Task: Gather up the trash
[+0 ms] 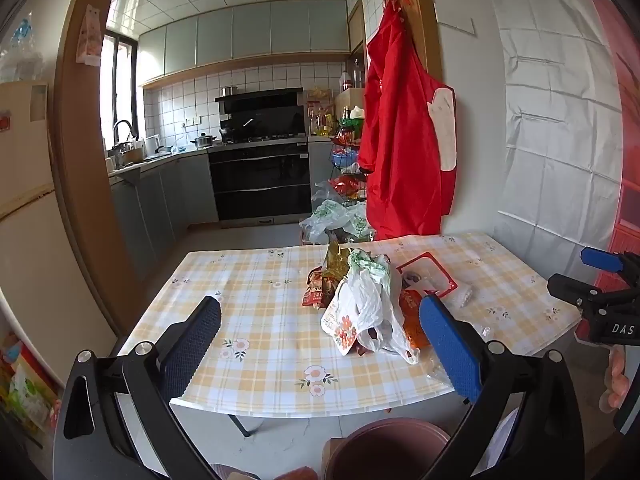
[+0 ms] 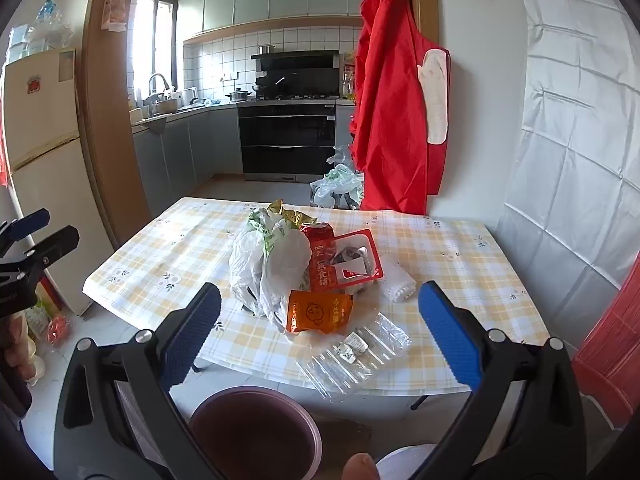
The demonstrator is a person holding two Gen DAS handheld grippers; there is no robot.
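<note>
**Trash heaped on the checked bench**

A bench [image 2: 460, 248] covered in a yellow checked cloth was seen before a tiled kitchen, with a red apron [image 2: 396, 100] hung at the doorway. The trash pile [image 2: 296, 272] was heaped at mid-bench: white bags, red and orange wrappers, a clear tray at the near edge. A brown bin [image 2: 256, 432] was placed below. The left hand-held gripper [image 1: 320, 344] and right hand-held gripper [image 2: 320, 332] were held spread wide, empty.
</note>
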